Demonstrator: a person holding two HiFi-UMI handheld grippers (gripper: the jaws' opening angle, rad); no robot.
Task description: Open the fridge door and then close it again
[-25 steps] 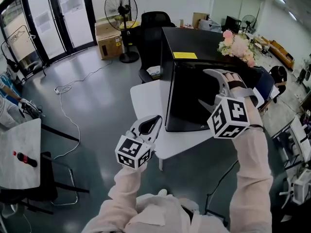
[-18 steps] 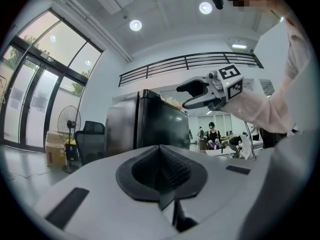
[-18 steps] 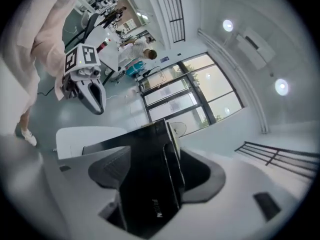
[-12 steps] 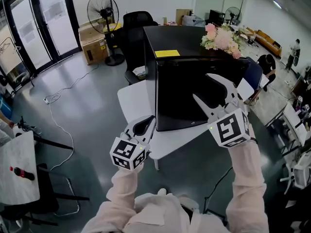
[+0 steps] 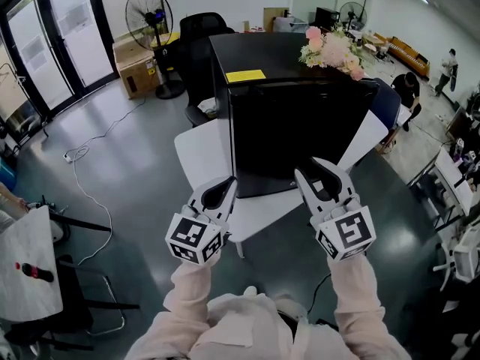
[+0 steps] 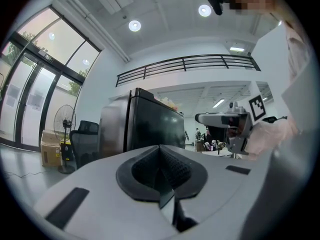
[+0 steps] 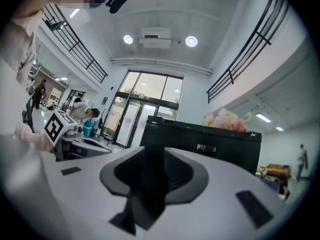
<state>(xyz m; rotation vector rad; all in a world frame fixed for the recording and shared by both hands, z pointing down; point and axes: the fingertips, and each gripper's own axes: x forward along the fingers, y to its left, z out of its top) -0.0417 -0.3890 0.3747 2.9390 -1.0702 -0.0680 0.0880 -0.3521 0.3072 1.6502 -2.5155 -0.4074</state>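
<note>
The black fridge (image 5: 292,126) stands on a white table (image 5: 199,156) with its door closed; it also shows as a dark block (image 6: 150,124) in the left gripper view and straight ahead (image 7: 200,141) in the right gripper view. Both grippers hover level just short of the table's near edge, clear of the fridge. My left gripper (image 5: 229,182) is shut, its pads meeting with nothing between them (image 6: 160,151). My right gripper (image 5: 316,172) sits below the door front, its jaws closing with a narrow gap left and nothing in it (image 7: 152,154).
A yellow sticker (image 5: 245,76) and a bunch of pink flowers (image 5: 330,51) lie on the fridge top. Behind are a black chair (image 5: 196,43), a standing fan (image 5: 146,13) and a cardboard box (image 5: 135,62). A cable (image 5: 82,178) trails across the floor at left.
My right gripper came down off the fridge door front, rolled over and drew back toward me while its jaws narrowed from wide open. The left gripper barely shifted.
</note>
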